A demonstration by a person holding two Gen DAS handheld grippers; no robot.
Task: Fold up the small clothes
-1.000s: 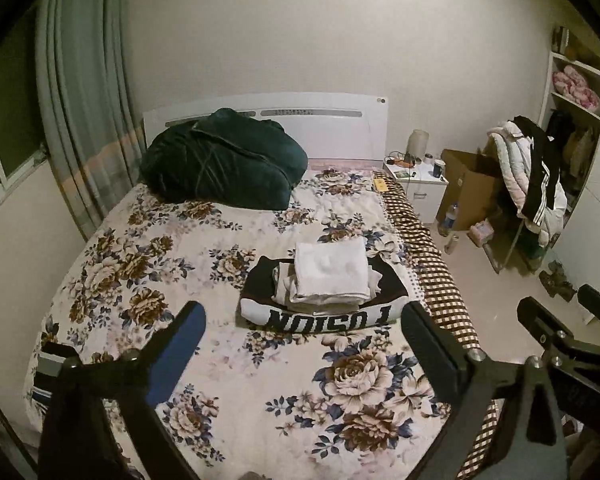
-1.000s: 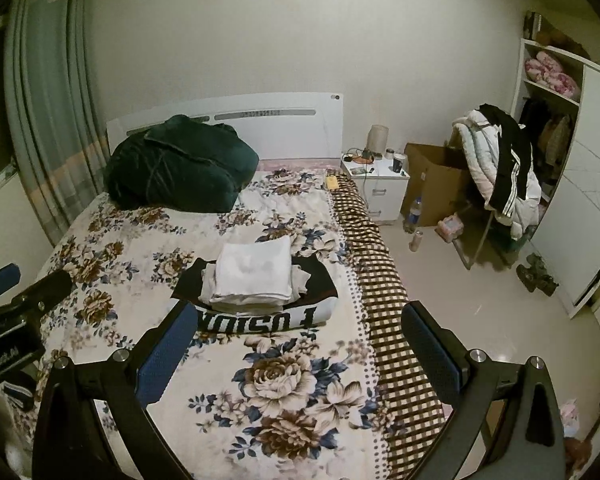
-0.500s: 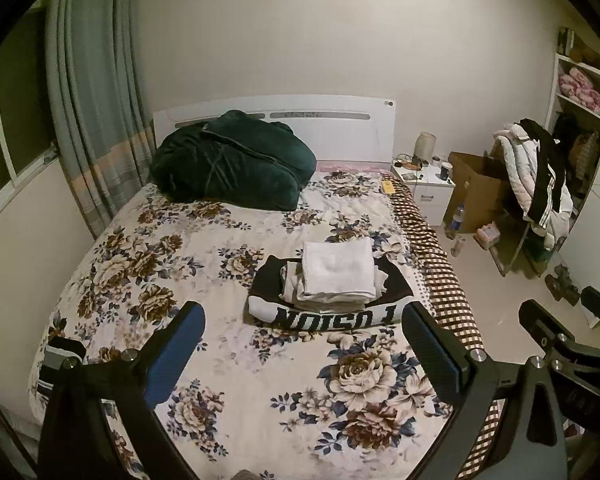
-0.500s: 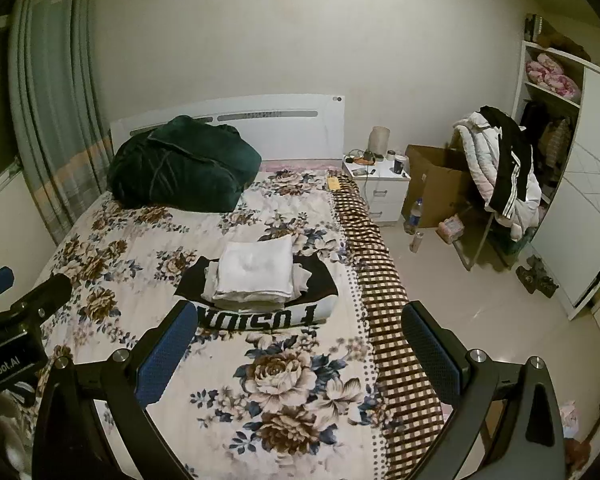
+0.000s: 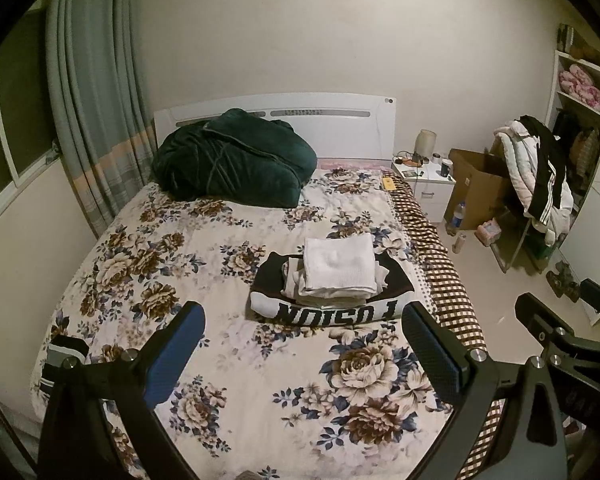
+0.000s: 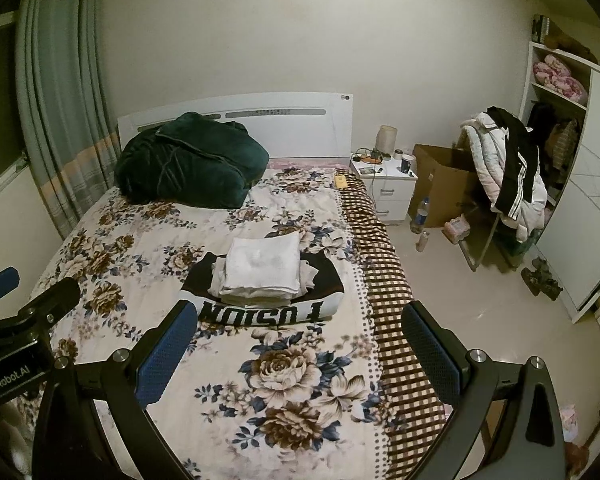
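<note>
Grey-green curtains (image 5: pixel 96 120) hang at the left, and beside them a dark green blanket (image 5: pixel 236 160) is heaped against the white headboard (image 5: pixel 340 120) of the flowered bed (image 5: pixel 148 248). Right of the bed's middle, a stack of folded white clothes (image 5: pixel 336 266) lies on a folded black-and-white garment (image 5: pixel 332 308). Both the left gripper (image 5: pixel 302 346) and the right gripper (image 6: pixel 298 346) hover above the bed's near end, fingers spread wide and empty, well apart from the stack; a nightstand (image 5: pixel 424 184) and cardboard box (image 5: pixel 476 188) stand at the right.

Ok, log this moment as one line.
left gripper open, empty | right gripper open, empty | folded white cloth stack on black lettered garment | floral bedspread | both grippers above bed
</note>
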